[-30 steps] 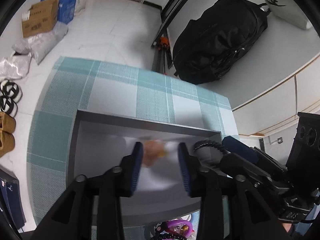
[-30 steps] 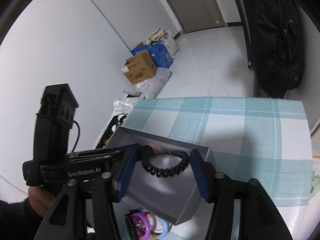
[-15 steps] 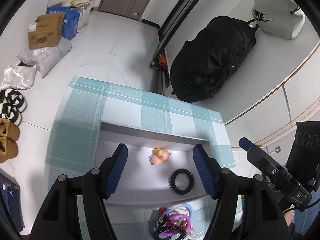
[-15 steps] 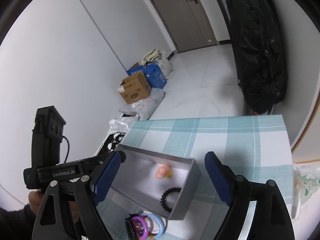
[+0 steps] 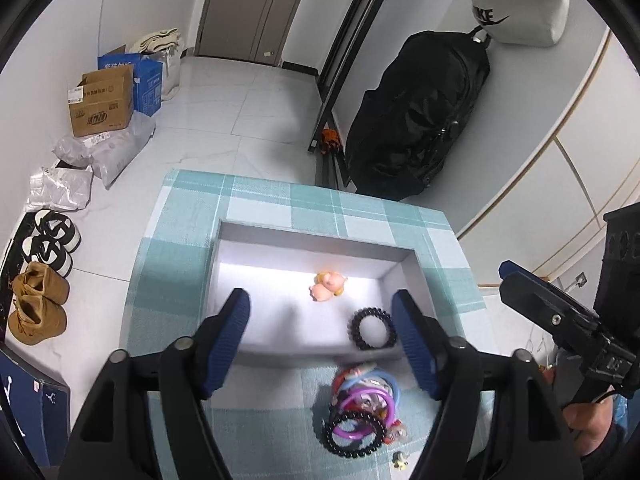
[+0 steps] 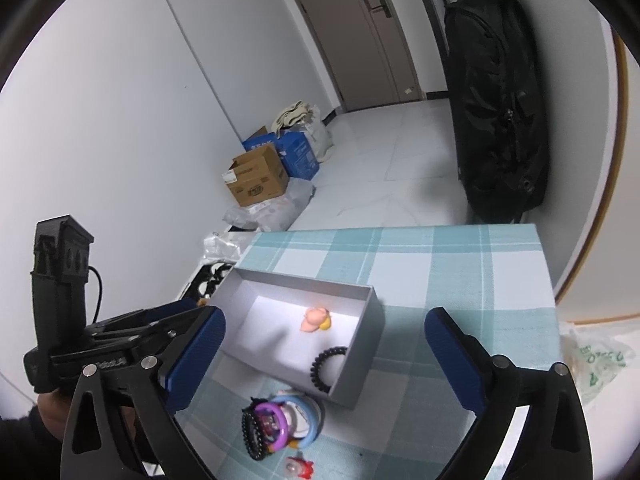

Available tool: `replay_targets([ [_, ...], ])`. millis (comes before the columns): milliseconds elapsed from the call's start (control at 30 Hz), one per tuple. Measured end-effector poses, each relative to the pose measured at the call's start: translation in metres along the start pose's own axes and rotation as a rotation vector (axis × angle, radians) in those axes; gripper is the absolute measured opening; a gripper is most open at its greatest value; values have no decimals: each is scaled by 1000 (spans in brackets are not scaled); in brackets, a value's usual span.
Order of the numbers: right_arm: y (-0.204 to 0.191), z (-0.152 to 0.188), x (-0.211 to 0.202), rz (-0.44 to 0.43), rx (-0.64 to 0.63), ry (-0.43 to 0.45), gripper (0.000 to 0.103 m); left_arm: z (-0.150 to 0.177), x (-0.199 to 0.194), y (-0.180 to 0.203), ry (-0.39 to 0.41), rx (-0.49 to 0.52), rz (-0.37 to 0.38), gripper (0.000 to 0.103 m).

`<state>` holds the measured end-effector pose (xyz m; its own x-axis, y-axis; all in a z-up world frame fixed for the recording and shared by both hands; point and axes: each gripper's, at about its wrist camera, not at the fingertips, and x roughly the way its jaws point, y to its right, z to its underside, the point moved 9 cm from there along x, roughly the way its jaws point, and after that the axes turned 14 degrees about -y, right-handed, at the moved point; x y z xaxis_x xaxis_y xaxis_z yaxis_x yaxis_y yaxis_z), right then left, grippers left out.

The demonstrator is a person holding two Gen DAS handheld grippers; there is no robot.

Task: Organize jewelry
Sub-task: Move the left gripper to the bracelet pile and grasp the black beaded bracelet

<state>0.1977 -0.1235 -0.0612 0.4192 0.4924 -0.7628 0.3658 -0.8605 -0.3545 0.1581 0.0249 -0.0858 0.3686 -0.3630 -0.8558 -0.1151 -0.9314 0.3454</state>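
Both grippers hang spread wide w/ nothing between the fingers: left gripper (image 5: pixel 320 340) and right gripper (image 6: pixel 324 360), each held above the table. Grey box (image 5: pixel 248 248) sits ahead of both tools; inside it a pink charm (image 5: pixel 327 285) and a black bead bracelet (image 5: pixel 373 329), the bracelet against the near wall, toward the left gripper's right finger. Task's remaining stuff is the loose pile (image 5: pixel 362 408) of rings and bracelets on the check cloth (image 5: pixel 180 248), just outside the box's near wall, below and a bit right of centre btwn the left fingers; in the right wrist view the same pile (image 6: pixel 280 424) lies low, nearer the left finger. Pile seems abt equally reachable; probably next pick drops straight down, then carries fwd over the near wall into the box. A small red charm (image 6: pixel 298 467) lies apart, nearest the right tool.
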Motion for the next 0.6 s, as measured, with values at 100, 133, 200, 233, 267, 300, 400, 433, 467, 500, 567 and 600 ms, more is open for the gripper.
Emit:
replay_targets([
  [100, 4, 6, -3, 13, 10, -1, 103, 10, 0, 0, -3, -8, 1, 73],
  [133, 6, 8, -4, 19, 14, -1, 103, 13, 0, 1, -6, -9, 4, 73],
  [200, 8, 11, -6, 20, 20, 0, 103, 21, 1, 5, -20, -2, 17, 74],
  [233, 8, 13, -7, 19, 21, -2, 103, 26, 2, 7, -27, 7, 19, 74],
  [267, 8, 15, -7, 19, 22, -10, 103, 29, 2, 8, -30, 15, 20, 74],
  [300, 9, 18, -5, 26, 26, -26, 103, 32, 3, 9, -32, 22, 16, 74],
  [400, 11, 25, -4, 27, 34, -43, 103, 43, 7, 10, -54, 30, 5, 74],
  [433, 12, 27, -4, 27, 37, -46, 103, 46, 8, 10, -60, 29, 4, 74],
  [467, 13, 29, -4, 26, 39, -51, 103, 50, 9, 10, -69, 33, -2, 74],
  [500, 13, 31, -3, 21, 41, -58, 103, 52, 11, 10, -76, 42, -18, 74],
  [567, 12, 34, -2, 13, 41, -63, 103, 54, 12, 12, -83, 68, -38, 74],
  [600, 11, 36, -2, 15, 38, -64, 103, 55, 13, 12, -88, 79, -48, 74],
])
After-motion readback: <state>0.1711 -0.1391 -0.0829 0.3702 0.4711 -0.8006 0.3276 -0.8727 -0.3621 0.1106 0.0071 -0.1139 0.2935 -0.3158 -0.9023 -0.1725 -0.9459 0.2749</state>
